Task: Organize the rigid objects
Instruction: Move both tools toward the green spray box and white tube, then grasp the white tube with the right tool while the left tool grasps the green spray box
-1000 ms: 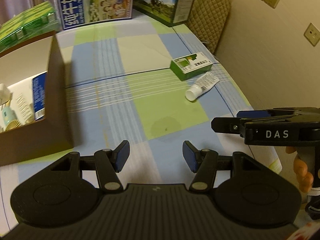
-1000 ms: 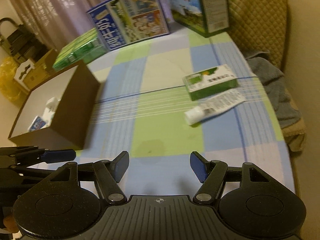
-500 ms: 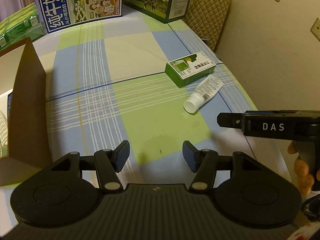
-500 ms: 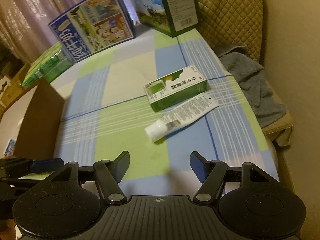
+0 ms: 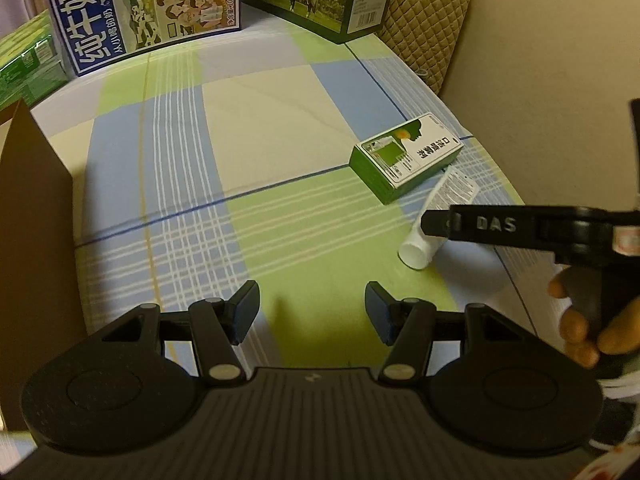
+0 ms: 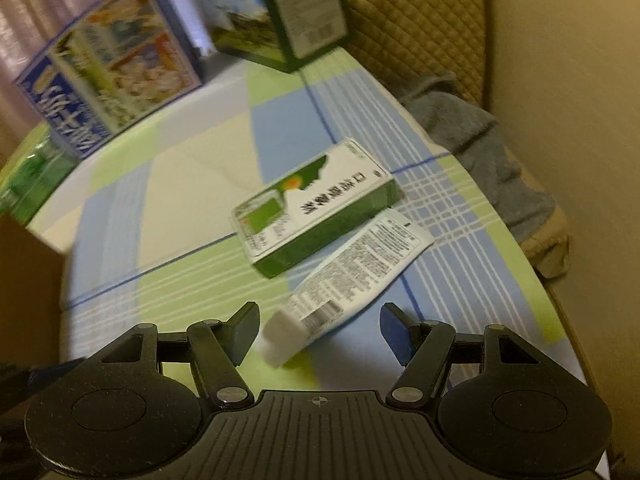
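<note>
Tube (image 6: 352,276), white with a squat white cap, lies flat on the checked cloth (image 6: 192,184) just ahead of the right gripper (image 6: 318,330), cap end nearest and already between the line of its two blue pads, crimped tail pointing away up and to the right. Jaws stand apart with nothing between the pads; cap not touched as far as can be told, though blur in the right wrist view leaves it uncertain. Looks light, probably soft and yielding in the body, likely to flatten or squirm under a hard squeeze, with a smooth printed skin that may slip; stiffest spot judged to be the cap and the shoulder just behind it, so best taken there, across the width. Further ahead, touching or nearly touching the tube along one side, sits a small green-and-white carton (image 6: 316,208), stiff-sided, light by the look, flat faces giving easy purchase across its narrow width. Left gripper (image 5: 310,314), likewise spread and empty, hangs over bare cloth to the left of both things, well short of them. Beyond, at the far edge, stand large milk cartons (image 5: 152,4); brown box wall (image 5: 36,216) close at the left gripper's left.
</note>
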### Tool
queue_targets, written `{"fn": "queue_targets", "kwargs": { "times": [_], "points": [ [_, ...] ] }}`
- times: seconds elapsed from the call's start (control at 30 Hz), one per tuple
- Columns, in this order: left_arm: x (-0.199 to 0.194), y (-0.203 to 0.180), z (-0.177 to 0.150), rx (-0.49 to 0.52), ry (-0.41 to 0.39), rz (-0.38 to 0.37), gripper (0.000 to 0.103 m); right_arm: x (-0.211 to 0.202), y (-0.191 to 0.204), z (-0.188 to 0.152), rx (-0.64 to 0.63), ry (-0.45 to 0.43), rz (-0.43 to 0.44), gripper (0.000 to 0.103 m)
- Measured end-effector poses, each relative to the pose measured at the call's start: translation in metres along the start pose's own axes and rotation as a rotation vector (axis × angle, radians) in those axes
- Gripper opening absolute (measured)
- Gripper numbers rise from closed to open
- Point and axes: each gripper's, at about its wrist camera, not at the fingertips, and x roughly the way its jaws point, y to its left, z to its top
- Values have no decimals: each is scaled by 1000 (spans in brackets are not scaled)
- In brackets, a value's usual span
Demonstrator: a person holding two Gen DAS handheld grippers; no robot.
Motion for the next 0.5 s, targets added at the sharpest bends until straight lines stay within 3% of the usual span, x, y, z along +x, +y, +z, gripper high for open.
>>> {"fn": "queue_targets", "kwargs": {
  "times": [0.17, 0.2, 0.27, 0.5],
  "points": [
    [9, 2, 8, 14, 15, -9, 54, 13, 2, 1, -18, -5, -59, 63],
    [11, 1, 9, 18, 17, -12, 54, 13, 3, 0, -39, -9, -72, 54],
    [14, 0, 10, 26, 22, -19, 54, 12, 2, -2, -65, -8, -98, 50],
    [24, -10, 15, 53, 33, -47, 54, 7, -28, -5, -73, -6, -94, 45]
  ]
}}
